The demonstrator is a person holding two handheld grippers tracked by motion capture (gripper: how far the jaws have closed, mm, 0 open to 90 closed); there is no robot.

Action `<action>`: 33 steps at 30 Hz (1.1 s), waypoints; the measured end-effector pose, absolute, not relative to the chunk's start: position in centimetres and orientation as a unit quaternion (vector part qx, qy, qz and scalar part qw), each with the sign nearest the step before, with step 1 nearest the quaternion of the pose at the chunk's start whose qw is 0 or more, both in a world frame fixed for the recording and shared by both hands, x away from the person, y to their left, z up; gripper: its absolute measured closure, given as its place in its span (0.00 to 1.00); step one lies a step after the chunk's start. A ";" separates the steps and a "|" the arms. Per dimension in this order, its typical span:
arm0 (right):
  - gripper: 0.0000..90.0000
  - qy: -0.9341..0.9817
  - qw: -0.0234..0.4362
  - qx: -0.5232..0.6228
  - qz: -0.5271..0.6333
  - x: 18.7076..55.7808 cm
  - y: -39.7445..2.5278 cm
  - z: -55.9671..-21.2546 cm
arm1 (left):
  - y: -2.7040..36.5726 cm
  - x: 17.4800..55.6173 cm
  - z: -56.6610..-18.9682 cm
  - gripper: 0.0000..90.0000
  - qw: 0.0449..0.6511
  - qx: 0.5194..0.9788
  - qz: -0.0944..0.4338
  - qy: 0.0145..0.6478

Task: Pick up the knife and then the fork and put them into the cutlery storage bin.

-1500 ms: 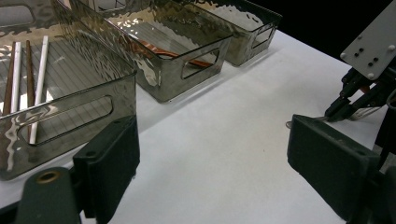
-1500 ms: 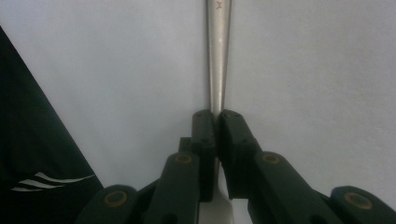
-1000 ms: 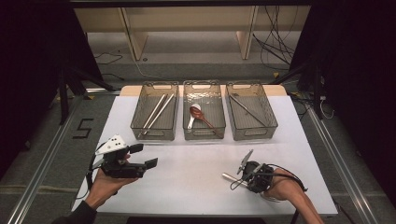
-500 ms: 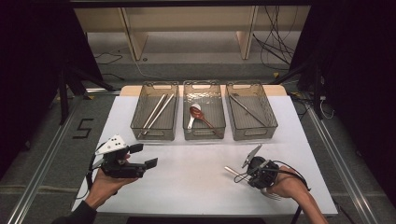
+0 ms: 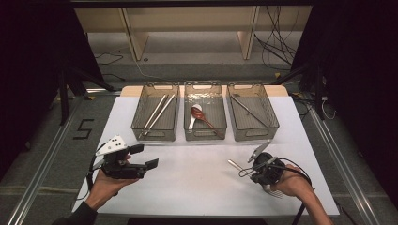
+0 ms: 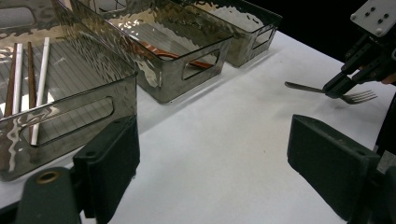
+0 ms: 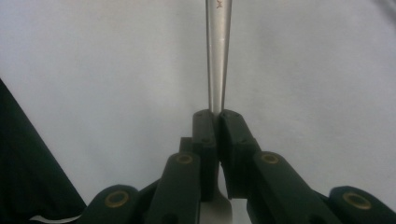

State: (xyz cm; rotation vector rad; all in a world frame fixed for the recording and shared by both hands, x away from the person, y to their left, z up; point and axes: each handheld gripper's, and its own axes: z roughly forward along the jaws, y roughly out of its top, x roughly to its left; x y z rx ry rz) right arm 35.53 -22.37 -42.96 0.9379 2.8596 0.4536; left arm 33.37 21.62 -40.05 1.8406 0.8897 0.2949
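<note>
White table (image 5: 197, 187) under a fixed overhead camera, with three clear smoky bins in a row along its far half, well beyond both grippers. Left bin (image 5: 156, 112) with pale and brown chopsticks (image 5: 158, 112) lying lengthwise; middle bin (image 5: 205, 111) with a white spoon (image 5: 194, 115) and a red-brown spoon (image 5: 202, 117); right bin (image 5: 252, 111) with a thin metal utensil (image 5: 248, 110) lying diagonally. Near the front left edge, left gripper (image 5: 141, 157) held in a hand (image 5: 105, 185), fingers released and spread wide, nothing between the pads (image 6: 112, 158), bare tabletop in the gap, the left bin's near wall just ahead of them. Near the front right, right gripper (image 5: 256, 164) in the other hand (image 5: 291, 185), fingers clenched on a metal fork (image 6: 327, 91): handle pinched between the pads (image 7: 205, 133) and running straight out ahead of the fingertips, tines on the hand's side behind the grip. Fork close above the table, well apart from the bins; contact with the surface impossible to tell.
</note>
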 end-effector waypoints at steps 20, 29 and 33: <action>0.95 0.910 0.065 0.343 0.223 36.5 -24.1 -41.0 | 21.6 33.4 -40.1 0.18 0.515 0.763 0.124 0.370; 0.95 0.898 0.071 0.355 0.248 37.4 -24.8 -40.1 | 21.6 33.4 -40.1 0.18 0.514 0.764 0.124 0.370; 0.95 0.891 0.071 0.363 0.263 37.8 -25.0 -39.6 | 21.7 33.4 -40.1 0.18 0.514 0.763 0.124 0.372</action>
